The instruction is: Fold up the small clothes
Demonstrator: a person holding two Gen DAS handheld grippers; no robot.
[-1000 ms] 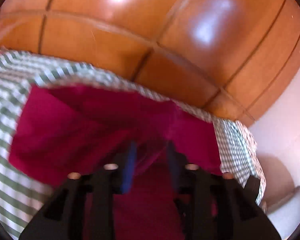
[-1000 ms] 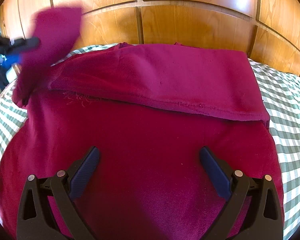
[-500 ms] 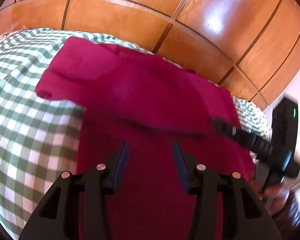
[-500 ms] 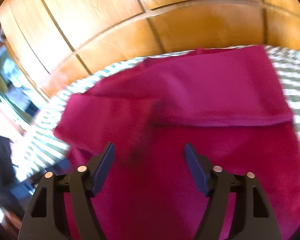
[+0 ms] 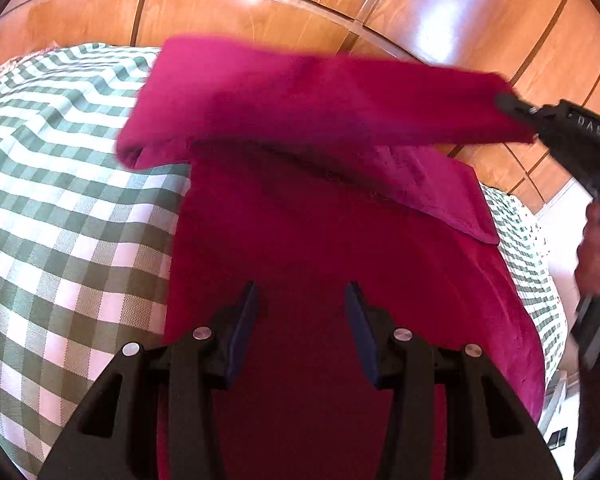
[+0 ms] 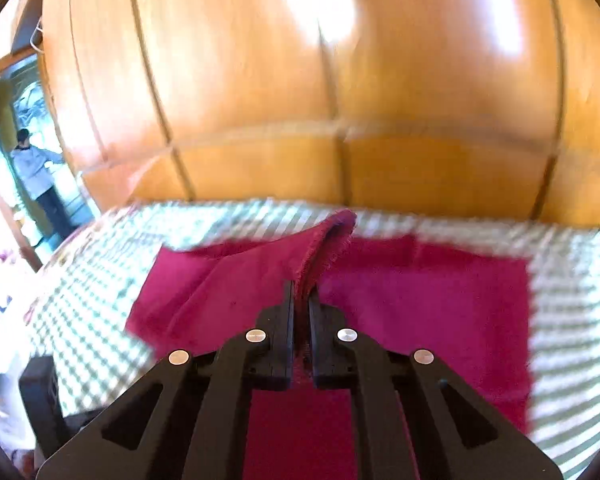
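A magenta garment (image 5: 340,248) lies on the green-and-white checked cloth (image 5: 60,208). My left gripper (image 5: 302,300) is open and empty, low over the garment's near part. My right gripper (image 6: 300,300) is shut on a pinched edge of the garment (image 6: 324,248) and holds it lifted. In the left wrist view the right gripper (image 5: 512,106) shows at the right, holding a long folded flap (image 5: 320,100) raised above the rest of the garment.
Glossy wooden panels (image 5: 300,0) rise behind the checked surface. A doorway with a person standing (image 6: 36,176) shows at the far left of the right wrist view. A white wall (image 5: 572,216) is at the right.
My left gripper let go of the garment and opened. My right gripper closed on the garment's edge and lifted the flap up and across.
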